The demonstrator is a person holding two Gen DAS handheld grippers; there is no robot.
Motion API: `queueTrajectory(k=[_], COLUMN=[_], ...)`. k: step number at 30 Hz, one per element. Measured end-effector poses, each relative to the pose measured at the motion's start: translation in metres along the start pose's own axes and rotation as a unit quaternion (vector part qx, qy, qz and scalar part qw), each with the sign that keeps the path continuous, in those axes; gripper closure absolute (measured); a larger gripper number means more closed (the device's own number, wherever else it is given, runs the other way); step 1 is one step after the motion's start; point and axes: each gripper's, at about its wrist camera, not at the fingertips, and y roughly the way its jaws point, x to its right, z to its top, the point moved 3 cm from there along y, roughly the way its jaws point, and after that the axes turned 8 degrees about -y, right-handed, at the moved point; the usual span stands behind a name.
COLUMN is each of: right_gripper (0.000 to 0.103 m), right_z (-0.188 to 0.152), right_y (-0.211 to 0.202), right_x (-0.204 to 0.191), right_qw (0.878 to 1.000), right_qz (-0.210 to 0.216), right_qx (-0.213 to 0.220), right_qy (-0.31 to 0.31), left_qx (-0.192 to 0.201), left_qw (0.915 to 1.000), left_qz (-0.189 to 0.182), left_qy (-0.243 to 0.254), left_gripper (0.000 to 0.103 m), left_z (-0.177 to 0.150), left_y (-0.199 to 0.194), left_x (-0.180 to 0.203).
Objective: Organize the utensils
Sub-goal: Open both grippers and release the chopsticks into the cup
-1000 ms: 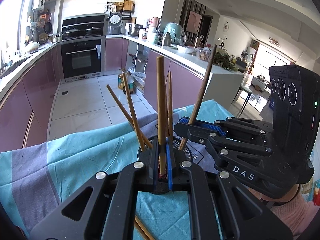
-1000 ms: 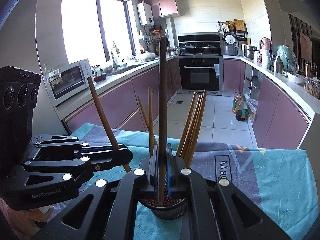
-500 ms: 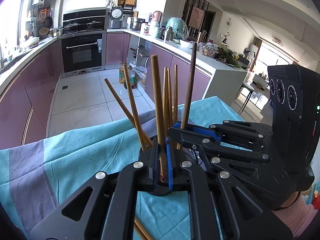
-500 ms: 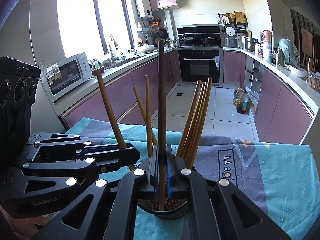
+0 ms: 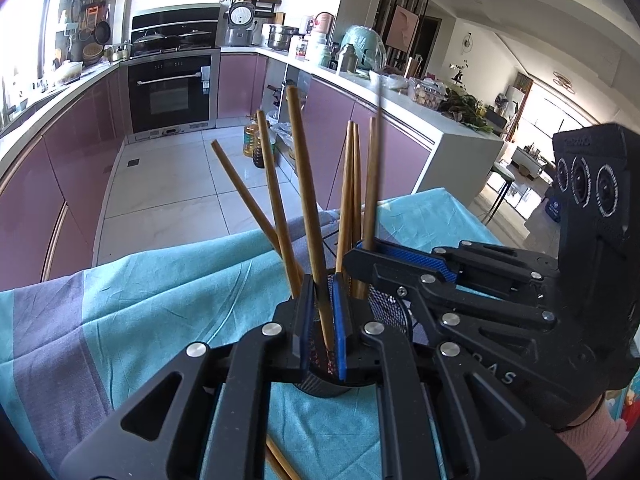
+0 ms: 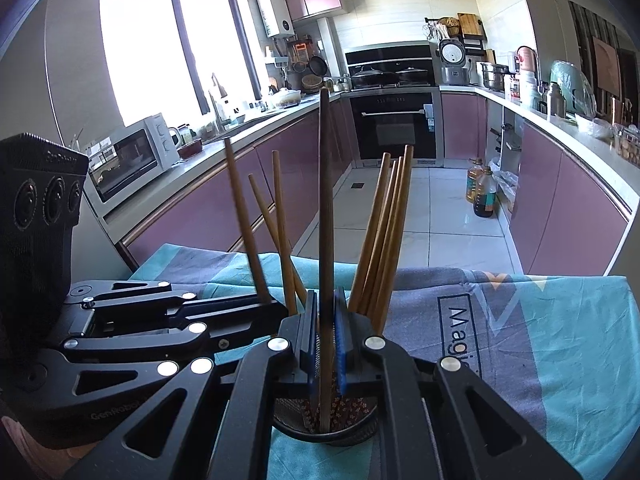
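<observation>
We hold one chopstick in each tool over the round black mesh holder (image 6: 328,428), which stands on the teal and grey cloth-covered surface (image 6: 560,340). Our left tool (image 5: 320,320) is pressed together on a light brown wooden chopstick (image 5: 304,184), whose lower end already dips inside the holder. Our right tool (image 6: 325,336) pinches a darker brown wooden chopstick (image 6: 326,200) upright, its tip down in the holder too; its jaws are starting to ease apart. Other light wooden chopsticks (image 6: 384,232) lean against the holder's far rim, fanned outward.

The risks, as we judge them: both tools crowd the holder's mouth from opposite sides, so a bump between them could tip the light holder or knock the leaning sticks out. A chopstick let go while tilted may lever against the rim and flick onto the cloth. A stray chopstick (image 5: 280,464) lies just before the holder, under our left tool, and could get nudged away.
</observation>
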Motion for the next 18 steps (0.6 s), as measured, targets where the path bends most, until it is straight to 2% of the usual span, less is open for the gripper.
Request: queueTrajectory(k=[10, 13, 16, 18], right_gripper=[0.094, 0.09, 0.081, 0.076], right_z=[-0.005, -0.008, -0.012, -0.015], right_y=[-0.006, -0.012, -0.023, -0.031], right_x=[0.0, -0.003, -0.007, -0.013], right_qw=[1.0, 1.0, 1.0, 0.999], right_qz=[0.005, 0.012, 0.021, 0.029], right_qx=[0.005, 0.011, 0.021, 0.029], right_qy=[0.005, 0.005, 0.002, -0.004], left_qx=[0.013, 0.03, 0.055, 0.069], left_qw=[0.9999, 0.9995, 0.9983, 0.9973], left_qz=[0.009, 0.013, 0.02, 0.024], left_qy=[-0.001, -0.002, -0.002, -0.007], left_gripper=[0.092, 0.086, 0.077, 0.066], left_z=[-0.008, -0.012, -0.018, -0.021], left_y=[0.0, -0.01, -0.026, -0.038], left_x=[-0.005, -0.006, -0.011, -0.016])
